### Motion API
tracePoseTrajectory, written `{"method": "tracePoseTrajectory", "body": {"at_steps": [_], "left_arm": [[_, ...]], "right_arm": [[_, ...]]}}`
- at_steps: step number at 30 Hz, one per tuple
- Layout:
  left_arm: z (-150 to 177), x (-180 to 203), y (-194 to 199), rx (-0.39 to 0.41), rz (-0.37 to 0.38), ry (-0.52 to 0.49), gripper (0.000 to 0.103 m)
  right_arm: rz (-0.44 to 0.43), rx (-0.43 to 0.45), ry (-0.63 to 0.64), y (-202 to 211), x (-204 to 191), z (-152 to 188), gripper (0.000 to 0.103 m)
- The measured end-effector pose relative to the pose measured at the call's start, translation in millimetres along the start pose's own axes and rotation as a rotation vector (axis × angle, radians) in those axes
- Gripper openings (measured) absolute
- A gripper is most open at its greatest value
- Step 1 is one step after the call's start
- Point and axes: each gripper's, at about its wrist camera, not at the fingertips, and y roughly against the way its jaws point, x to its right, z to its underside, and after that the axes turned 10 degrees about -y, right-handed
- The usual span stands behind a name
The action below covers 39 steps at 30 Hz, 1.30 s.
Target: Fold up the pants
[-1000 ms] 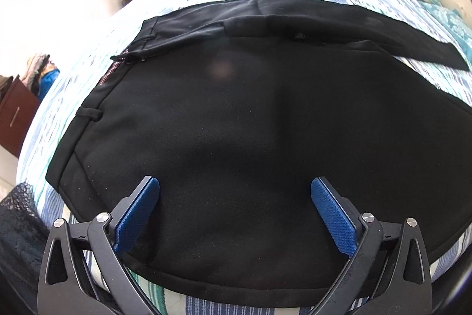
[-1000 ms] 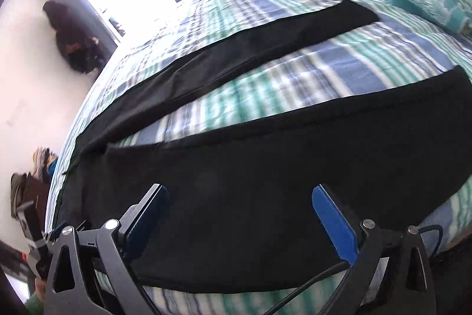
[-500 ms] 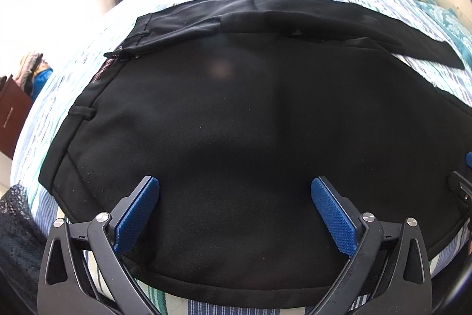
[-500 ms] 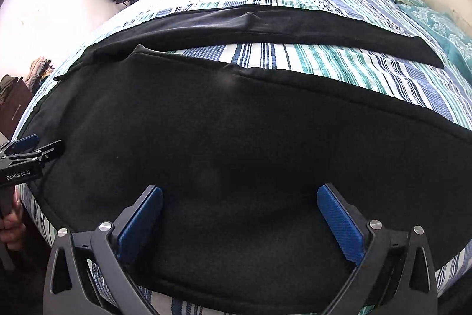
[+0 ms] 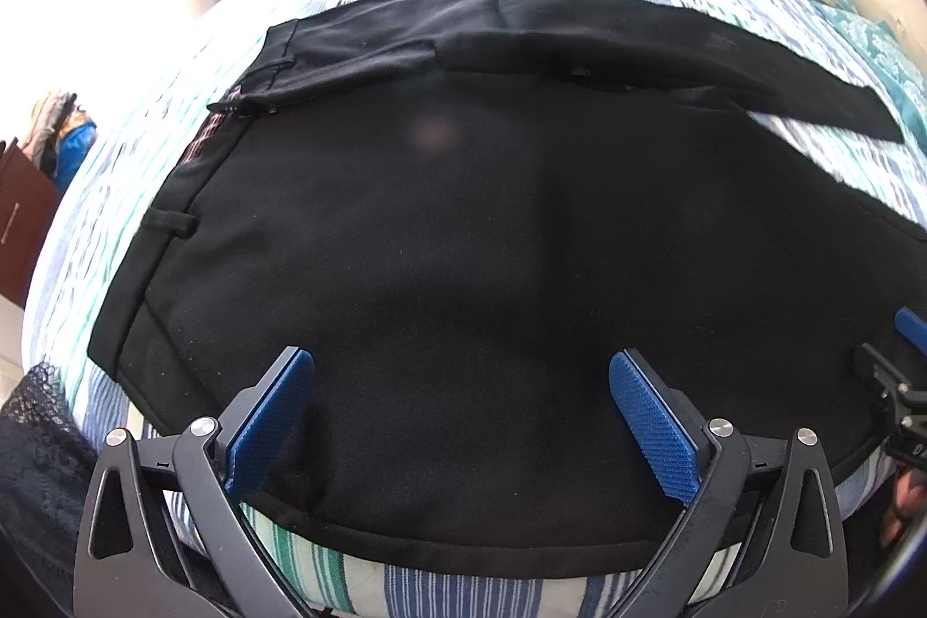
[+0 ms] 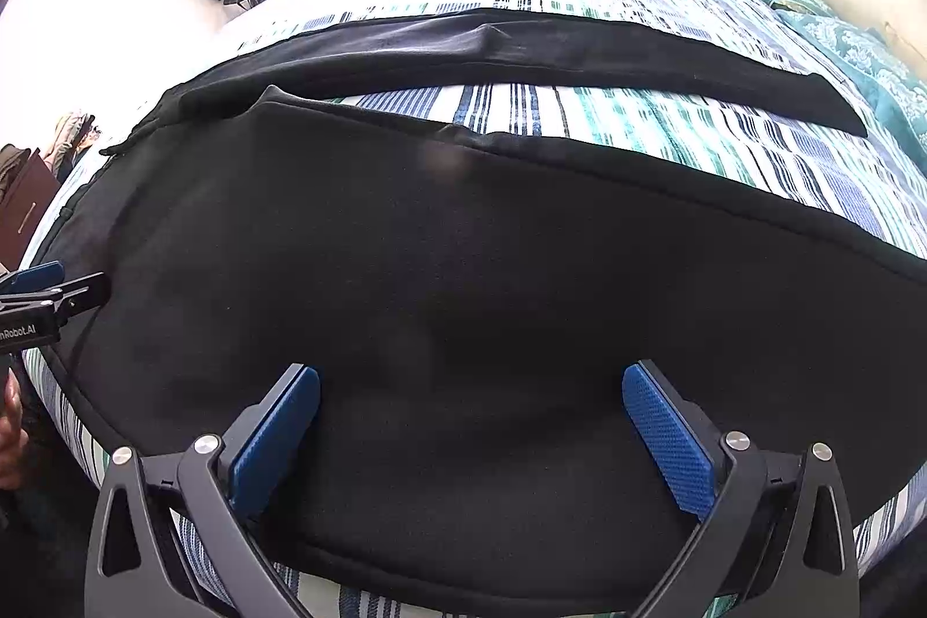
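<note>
Matt cloth, textured plastic

The pants are matt black woven cloth; the bed sheet is striped cotton-like cloth; the left tool has black plastic arms, dimpled blue pads.

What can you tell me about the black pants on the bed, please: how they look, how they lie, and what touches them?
The black pants are of plain matte woven cloth and lie flat, unfolded, on the striped bedsheet. The waistband with a belt loop is at the left, the fly partly open. The two legs spread apart, sheet showing between them. The near edge lies along the bed's front. The left gripper and right gripper hang open over that edge; contact cannot be told.
</note>
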Motion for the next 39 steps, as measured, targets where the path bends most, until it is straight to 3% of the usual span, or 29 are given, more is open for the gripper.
{"method": "tracePoseTrajectory", "body": {"at_steps": [4,12,15,19,21,24,27,29,30,32,39], "left_arm": [[-30,-7,27,0.125,0.030,0.042,0.102],[-100,-17,26,0.175,-0.052,0.003,0.102],[-109,-30,16,0.154,-0.073,0.028,0.102],[-117,-45,-2,0.121,-0.125,0.079,0.102],[-123,-50,-5,0.138,-0.139,0.114,0.102],[-137,-55,-20,0.168,-0.173,0.149,0.102],[-145,-60,-58,0.135,-0.201,0.148,0.102],[-135,-59,-101,0.025,-0.230,0.100,0.103],[-124,-60,-119,0.001,-0.193,0.098,0.102],[-112,-70,-110,0.102,-0.143,0.161,0.103],[-112,-62,-116,0.116,-0.189,0.134,0.102]], "right_arm": [[0.005,0.005,0.014,0,-1,0,0.103],[-0.009,-0.026,-0.009,15,12,-15,0.103],[-0.013,0.052,-0.183,42,63,-36,0.103],[0.039,0.116,-0.459,65,164,-65,0.103],[0.073,0.121,-0.522,73,201,-76,0.103],[0.111,0.134,-0.500,83,228,-94,0.103],[0.104,0.127,-0.420,84,244,-123,0.103],[0.072,0.139,-0.386,84,254,-148,0.103],[0.057,0.149,-0.376,83,262,-164,0.103],[0.048,0.149,-0.357,75,278,-198,0.103],[0.149,-0.064,-0.369,-29,360,-318,0.103]]}}
